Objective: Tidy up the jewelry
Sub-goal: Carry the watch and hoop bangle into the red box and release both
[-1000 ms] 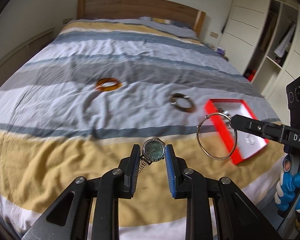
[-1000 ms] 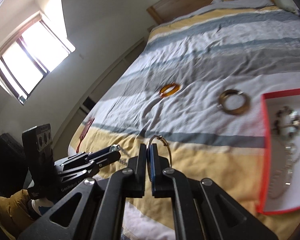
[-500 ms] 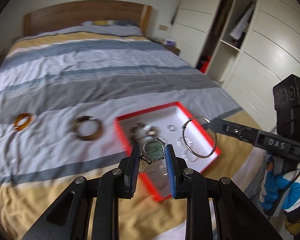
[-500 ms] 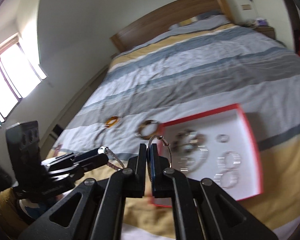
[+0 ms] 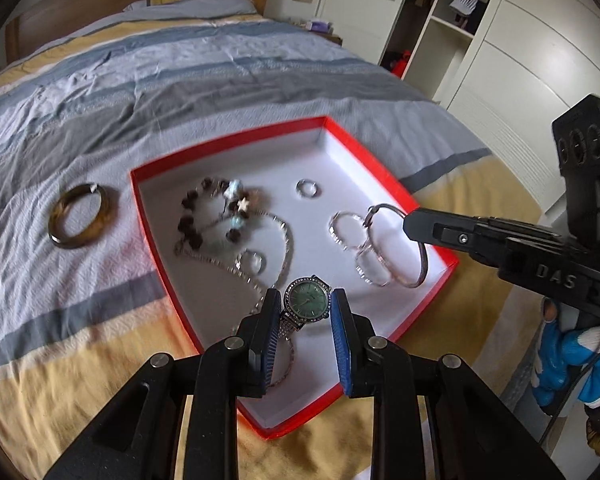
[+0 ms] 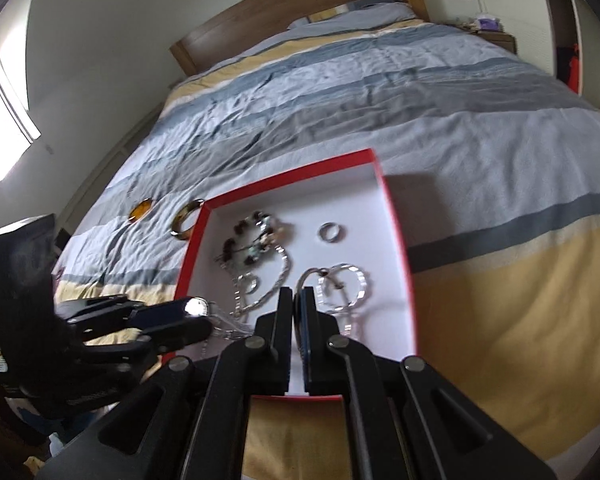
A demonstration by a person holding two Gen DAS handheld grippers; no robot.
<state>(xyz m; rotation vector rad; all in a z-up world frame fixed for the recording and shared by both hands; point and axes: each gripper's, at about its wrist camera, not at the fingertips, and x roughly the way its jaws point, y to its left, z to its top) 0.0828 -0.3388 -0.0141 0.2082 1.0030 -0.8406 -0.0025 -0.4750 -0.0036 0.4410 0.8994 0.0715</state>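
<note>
1. While the left gripper [image 5: 305, 309] pinches the watch [image 5: 305, 301] over the red box [image 5: 428, 210], the right gripper [image 6: 298, 300] squeezes a thin bangle [image 5: 396, 248].
2. Next, I think, both lower and let go inside.

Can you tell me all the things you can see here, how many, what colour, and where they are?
box: 1, red with white inside, on the bed
watch: 1, green face, in the left gripper over the box
thin bangle: 1, silver, in the right gripper over the box
bead bracelet: 1, dark brown, in the box
small ring: 1, silver, in the box
brown bangle: 1, on the bed left of the box
bed: 1, blue, grey and yellow stripes
left gripper: 1, black
right gripper: 1, black
</note>
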